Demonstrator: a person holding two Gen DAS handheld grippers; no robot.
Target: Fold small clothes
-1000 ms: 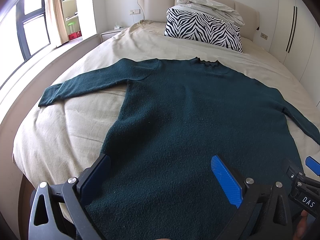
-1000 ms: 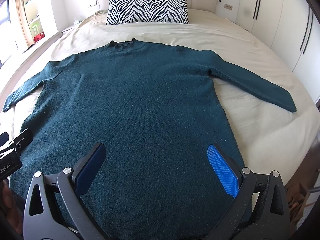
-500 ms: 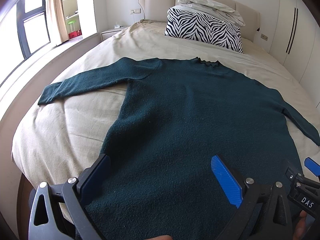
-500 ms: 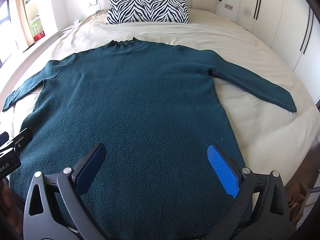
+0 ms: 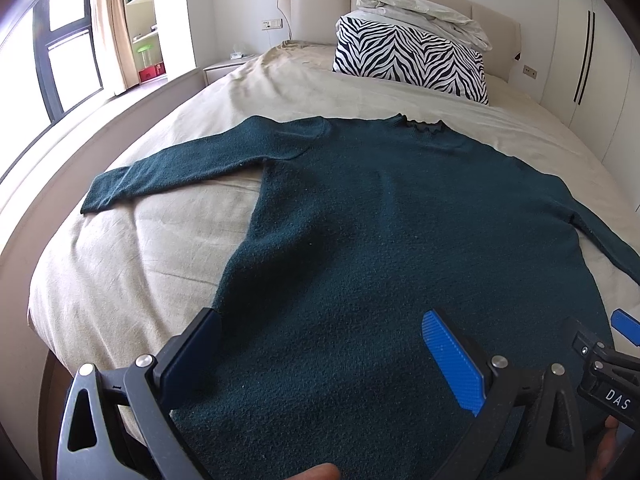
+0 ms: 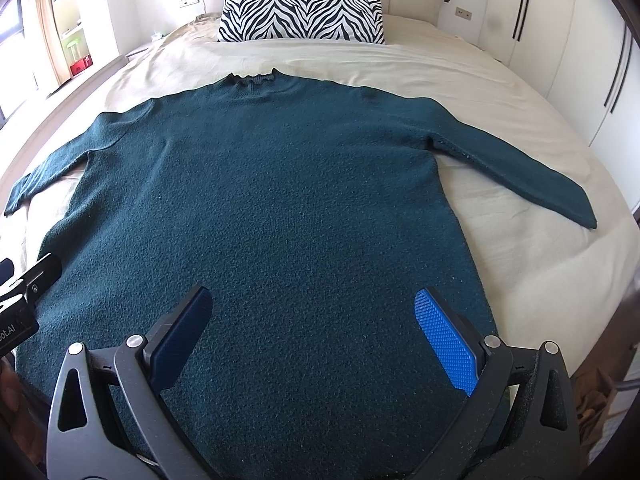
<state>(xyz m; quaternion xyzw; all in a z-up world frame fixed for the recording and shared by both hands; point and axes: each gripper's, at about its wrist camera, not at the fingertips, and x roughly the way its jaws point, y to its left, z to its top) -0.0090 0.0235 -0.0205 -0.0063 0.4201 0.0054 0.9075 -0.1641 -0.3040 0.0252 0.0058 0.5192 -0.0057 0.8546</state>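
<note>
A dark teal knit sweater (image 5: 380,232) lies flat on the beige bed, collar toward the headboard, both sleeves spread out to the sides. It also shows in the right wrist view (image 6: 280,208). My left gripper (image 5: 320,332) is open and empty above the sweater's lower left part, near the hem. My right gripper (image 6: 312,312) is open and empty above the lower right part. The left sleeve cuff (image 5: 100,196) and right sleeve cuff (image 6: 576,212) rest on the sheet.
A zebra-print pillow (image 5: 408,60) with a crumpled white blanket (image 5: 420,12) on top stands at the headboard. Windows and a ledge run along the left (image 5: 72,68). White wardrobe doors (image 6: 592,52) stand on the right. The bed's edge (image 5: 44,320) is close on the left.
Both grippers have barely moved; the left view shifted very slightly. The sweater lies as before.
</note>
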